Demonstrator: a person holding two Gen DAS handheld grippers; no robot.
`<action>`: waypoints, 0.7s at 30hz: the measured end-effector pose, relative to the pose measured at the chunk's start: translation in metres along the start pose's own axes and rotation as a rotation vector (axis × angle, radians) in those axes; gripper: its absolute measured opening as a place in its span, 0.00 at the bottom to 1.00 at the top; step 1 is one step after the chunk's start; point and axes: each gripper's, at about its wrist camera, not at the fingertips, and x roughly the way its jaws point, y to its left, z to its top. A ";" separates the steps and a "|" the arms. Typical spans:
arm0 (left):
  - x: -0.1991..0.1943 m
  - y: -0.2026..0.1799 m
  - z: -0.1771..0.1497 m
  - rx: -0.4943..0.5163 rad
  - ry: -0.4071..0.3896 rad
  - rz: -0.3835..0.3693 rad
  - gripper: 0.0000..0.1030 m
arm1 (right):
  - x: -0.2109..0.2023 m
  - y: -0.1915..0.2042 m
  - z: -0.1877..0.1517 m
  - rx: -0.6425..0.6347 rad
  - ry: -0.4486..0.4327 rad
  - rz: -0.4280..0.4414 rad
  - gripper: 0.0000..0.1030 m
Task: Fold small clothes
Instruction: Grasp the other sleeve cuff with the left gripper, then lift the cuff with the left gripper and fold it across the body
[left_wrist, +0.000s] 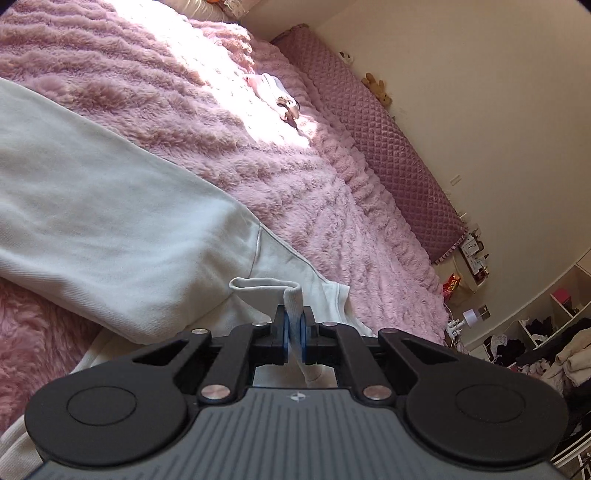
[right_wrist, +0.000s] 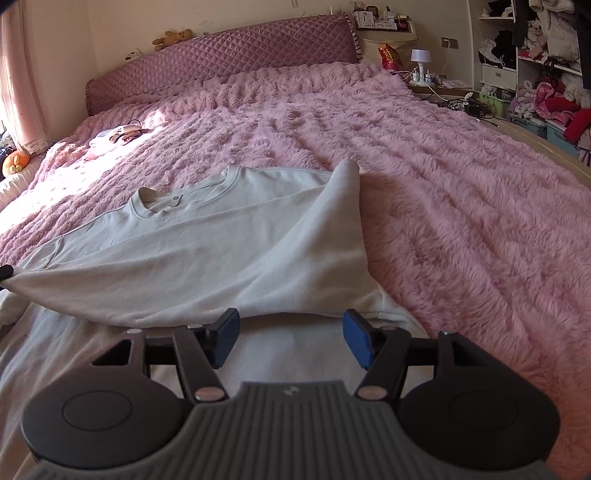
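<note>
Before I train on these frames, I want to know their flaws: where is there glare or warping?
Left wrist view: sunlight washes out the pink blanket near the top, and the wall line bows. Right wrist view: the same glare sits at the left by the curtain; the shirt stays evenly lit.

sunlit pink bed (right_wrist: 424, 155), quilted headboard (right_wrist: 221, 55)

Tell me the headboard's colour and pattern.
Mauve-pink, diamond-quilted headboard; clearest in the right wrist view.
</note>
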 end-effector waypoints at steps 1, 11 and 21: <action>-0.003 0.001 0.000 0.011 -0.003 0.030 0.05 | 0.000 -0.002 0.000 0.010 0.004 0.003 0.59; 0.023 0.043 -0.009 -0.042 0.131 0.141 0.20 | 0.001 0.007 0.009 0.015 -0.038 -0.001 0.64; -0.041 0.035 0.014 -0.031 0.078 0.153 0.58 | 0.002 0.034 0.020 0.004 -0.002 0.060 0.64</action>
